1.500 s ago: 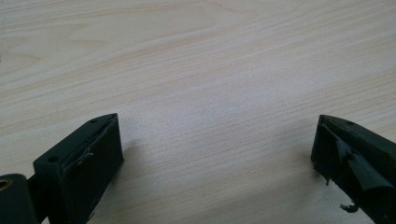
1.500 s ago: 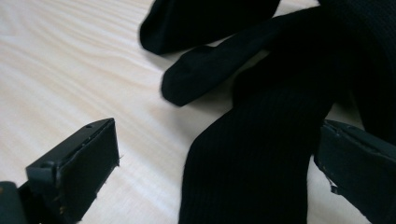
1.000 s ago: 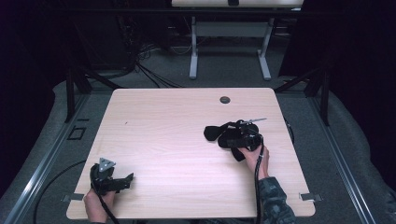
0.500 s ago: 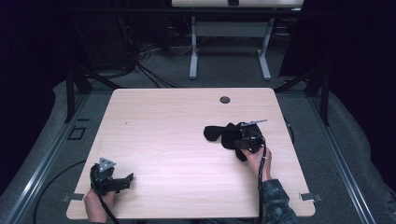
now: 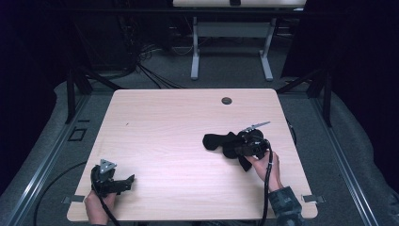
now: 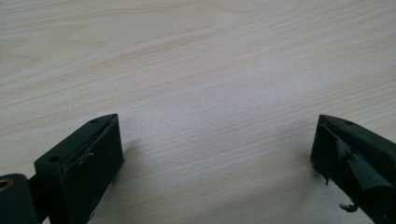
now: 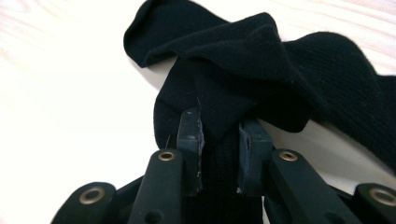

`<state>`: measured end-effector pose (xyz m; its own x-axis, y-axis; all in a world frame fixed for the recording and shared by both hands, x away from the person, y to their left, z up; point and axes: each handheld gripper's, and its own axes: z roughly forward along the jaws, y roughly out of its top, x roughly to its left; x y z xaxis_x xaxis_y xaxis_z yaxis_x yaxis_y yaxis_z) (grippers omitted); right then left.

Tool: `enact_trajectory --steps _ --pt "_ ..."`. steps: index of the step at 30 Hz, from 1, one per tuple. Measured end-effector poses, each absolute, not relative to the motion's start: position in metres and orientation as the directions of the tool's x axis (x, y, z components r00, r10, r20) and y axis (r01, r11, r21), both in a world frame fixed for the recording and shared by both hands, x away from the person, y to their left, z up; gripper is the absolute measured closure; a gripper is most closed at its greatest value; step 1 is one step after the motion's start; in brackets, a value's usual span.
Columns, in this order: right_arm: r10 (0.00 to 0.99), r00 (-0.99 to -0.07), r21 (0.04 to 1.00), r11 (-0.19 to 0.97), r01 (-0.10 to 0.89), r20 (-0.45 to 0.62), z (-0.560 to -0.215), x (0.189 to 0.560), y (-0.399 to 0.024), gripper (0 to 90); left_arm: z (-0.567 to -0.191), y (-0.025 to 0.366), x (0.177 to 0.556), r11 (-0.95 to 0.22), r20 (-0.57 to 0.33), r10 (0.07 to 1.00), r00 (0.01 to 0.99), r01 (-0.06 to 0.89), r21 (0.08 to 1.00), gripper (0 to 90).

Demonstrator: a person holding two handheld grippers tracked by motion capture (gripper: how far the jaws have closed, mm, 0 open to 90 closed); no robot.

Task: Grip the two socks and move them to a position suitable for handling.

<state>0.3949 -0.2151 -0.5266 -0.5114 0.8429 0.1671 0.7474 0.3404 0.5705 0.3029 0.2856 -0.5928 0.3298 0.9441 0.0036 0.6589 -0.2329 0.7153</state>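
A black sock lies crumpled on the right half of the wooden table. My right gripper has just closed its jaws on a fold of it. In the right gripper view the two pads pinch the knit fabric of the sock between them at the right gripper, and the rest of the sock spreads beyond onto the wood. My left gripper rests at the near left corner, held by a hand. Its jaws stand wide apart, the left gripper having only bare table between them.
A small dark round grommet sits in the tabletop near the far edge. Beyond the table stands the white frame of another desk, with cables on the grey floor. A cable trails from each gripper toward the near edge.
The right gripper's jaws have shut on the sock and the hand has risen slightly, pulling the fabric with it. The left gripper has stayed where it was.
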Motion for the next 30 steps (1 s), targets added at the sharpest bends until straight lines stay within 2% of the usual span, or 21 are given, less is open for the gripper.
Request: enact_trajectory --steps 9,12,14,16,17,21,23,24,30 --pt "0.818 -0.540 0.579 0.348 0.737 0.196 -0.511 0.383 -0.220 74.4 -0.593 0.286 0.303 -0.233 0.004 0.944 0.330 0.659 0.715 2.0" --pt "0.858 -0.514 0.529 0.434 0.730 0.005 -0.516 0.383 -0.208 75.2 -0.593 0.286 0.303 -0.233 0.003 0.944 0.330 0.659 0.715 2.0" --pt "0.837 -0.544 0.491 0.452 0.745 0.056 -0.522 0.387 -0.207 75.6 -0.593 0.286 0.303 -0.236 0.006 0.944 0.331 0.660 0.714 2.1" --pt "0.831 -0.538 0.493 0.412 0.766 0.141 -0.522 0.388 -0.213 75.7 -0.593 0.286 0.303 -0.235 0.005 0.944 0.331 0.660 0.713 2.1" --pt "0.831 -0.538 0.493 0.412 0.766 0.141 -0.522 0.388 -0.213 75.7 -0.593 0.286 0.303 -0.235 0.005 0.944 0.331 0.660 0.713 2.1" --pt "0.827 -0.523 0.565 0.336 0.754 0.206 -0.510 0.384 -0.224 75.7 -0.593 0.286 0.303 -0.235 0.004 0.944 0.331 0.660 0.714 2.1" --pt "0.841 -0.494 0.646 0.254 0.720 0.220 -0.502 0.381 -0.231 76.7 -0.593 0.286 0.303 -0.236 0.005 0.943 0.332 0.660 0.714 2.1" --pt "0.849 -0.489 0.662 0.249 0.707 0.203 -0.499 0.380 -0.233 76.7 -0.593 0.286 0.303 -0.236 0.005 0.943 0.332 0.660 0.713 2.1" --pt "0.843 -0.500 0.652 0.267 0.709 0.198 -0.494 0.378 -0.233 76.4 -0.593 0.286 0.303 -0.234 0.004 0.944 0.331 0.660 0.713 2.1"
